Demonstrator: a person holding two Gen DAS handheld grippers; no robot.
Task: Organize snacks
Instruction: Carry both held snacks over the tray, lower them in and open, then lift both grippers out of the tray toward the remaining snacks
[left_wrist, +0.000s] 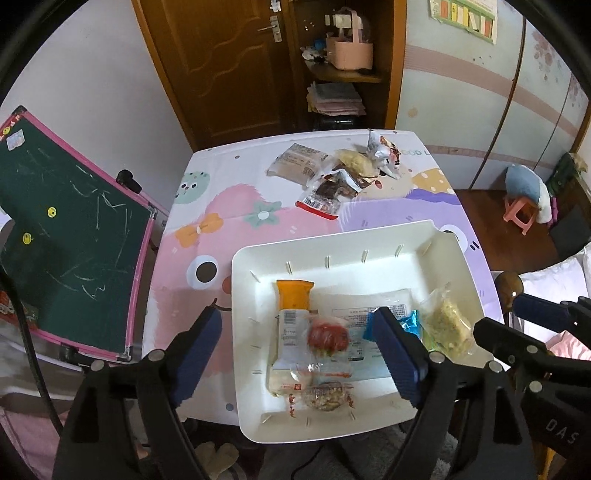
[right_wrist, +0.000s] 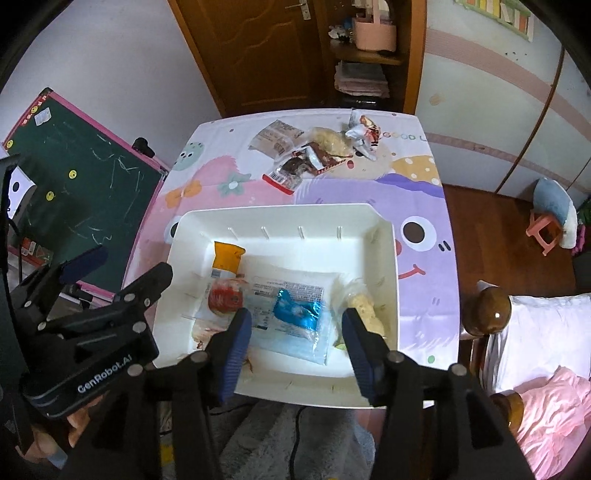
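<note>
Right now the snacks sit in two lots: some in a white tray (left_wrist: 458, 266) at the near edge of the bench (left_wrist: 229, 206), the rest in a loose pile (left_wrist: 340, 170) at the far end, well apart from the tray. Inside the tray, an orange-topped packet (left_wrist: 293, 314) lies w/ its long axis running near-to-far, orange end pointing away; a red snack in clear wrap (left_wrist: 327, 338) touches its right side, a round nutty one (left_wrist: 325, 397) sits at the near end. A flat clear pouch w/ a printed label (right_wrist: 291, 291) lies flat mid-tray, a blue foil snack (right_wrist: 295, 308) on top of it; a pale crumbly bag (right_wrist: 364, 308) leans at the tray's right wall, long axis near-to-far. Left tongs (left_wrist: 299, 354) are spread wide over the tray's left half, nothing between the pads. Right tongs (right_wrist: 295, 350) are spread too, straddling the blue foil snack from above, pads not pressing on it. Far pile: a tan flat packet (left_wrist: 299, 162), a dark red-edged one (left_wrist: 325, 195), crumpled wrappers. Left of the bench stands a green chalkboard (left_wrist: 70, 251) w/ pink frame; a pink stool (left_wrist: 521, 214) on the floor to the right.
</note>
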